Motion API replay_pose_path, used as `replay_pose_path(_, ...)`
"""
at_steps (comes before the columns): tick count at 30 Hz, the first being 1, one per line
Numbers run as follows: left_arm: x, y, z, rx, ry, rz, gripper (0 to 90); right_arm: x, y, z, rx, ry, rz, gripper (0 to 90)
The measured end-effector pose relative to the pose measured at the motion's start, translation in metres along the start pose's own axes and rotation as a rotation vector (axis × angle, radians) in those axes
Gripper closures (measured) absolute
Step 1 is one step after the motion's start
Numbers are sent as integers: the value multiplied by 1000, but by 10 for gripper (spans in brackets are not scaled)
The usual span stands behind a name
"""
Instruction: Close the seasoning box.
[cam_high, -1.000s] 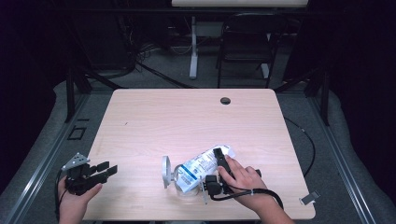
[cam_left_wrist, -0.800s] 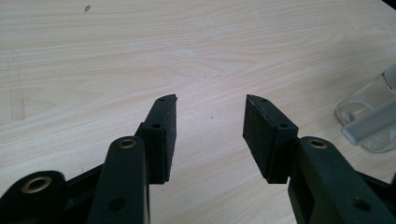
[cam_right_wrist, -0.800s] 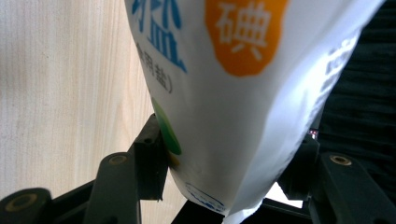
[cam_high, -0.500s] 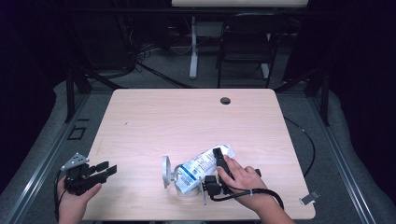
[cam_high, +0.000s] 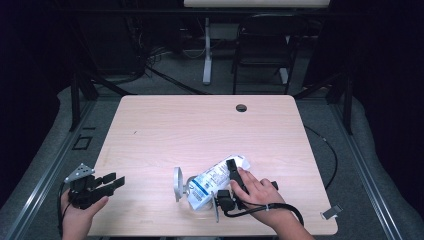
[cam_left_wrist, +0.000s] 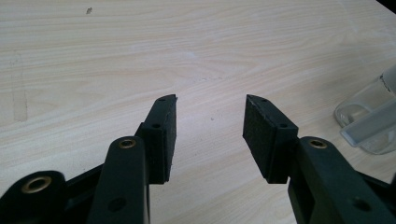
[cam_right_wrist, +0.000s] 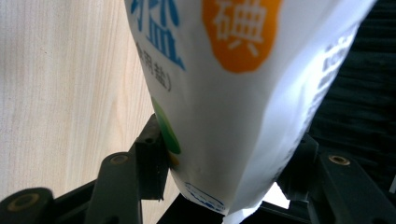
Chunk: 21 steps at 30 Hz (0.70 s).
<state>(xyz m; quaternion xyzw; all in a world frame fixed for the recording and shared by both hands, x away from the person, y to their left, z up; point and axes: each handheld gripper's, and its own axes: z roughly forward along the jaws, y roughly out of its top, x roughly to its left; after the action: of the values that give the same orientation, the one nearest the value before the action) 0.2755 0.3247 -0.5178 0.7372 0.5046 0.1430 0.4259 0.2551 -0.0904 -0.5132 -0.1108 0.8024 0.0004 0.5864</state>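
Now the right gripper (cam_high: 235, 175) clamps a white salt bag (cam_high: 212, 181) near the front edge of the table (cam_high: 200, 125).
Its jaws press both sides of the bag, whose mouth reaches into a clear glass jar (cam_high: 192, 187) lying on its side; whether salt is inside, I cannot tell. The left gripper (cam_high: 112, 182) rests well apart, jaws wide with nothing between.

The work surface is a pale wood-grain rectangular table (cam_high: 200, 125) with rounded corners and a small round black cable hole (cam_high: 241, 108) near its far edge. The surrounding floor is grey carpet (cam_high: 360, 150), crossed by a thin black cable (cam_high: 327, 150). Beyond the far edge stand a black metal-framed chair (cam_high: 262, 55) and a white metal desk leg (cam_high: 206, 50). The room behind is dark; light falls mainly on the tabletop.
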Motion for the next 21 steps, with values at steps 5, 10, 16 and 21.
replay_pose_path(5, 0, 0, 0, 0, 0, 0, 551, 0, 0, -1, 2, -6, -10, 462)
replay_pose_path(10, 0, 0, 0, 1, 0, 0, 551, 1, 0, -1, -7, -5, -12, 464)
replay_pose_path(16, 0, -1, 1, 3, 0, -1, 551, 1, 2, -2, 9, -9, -34, 466)
replay_pose_path(21, 0, -1, 1, 3, 0, 0, 551, 1, 1, -1, -2, -11, -38, 467)
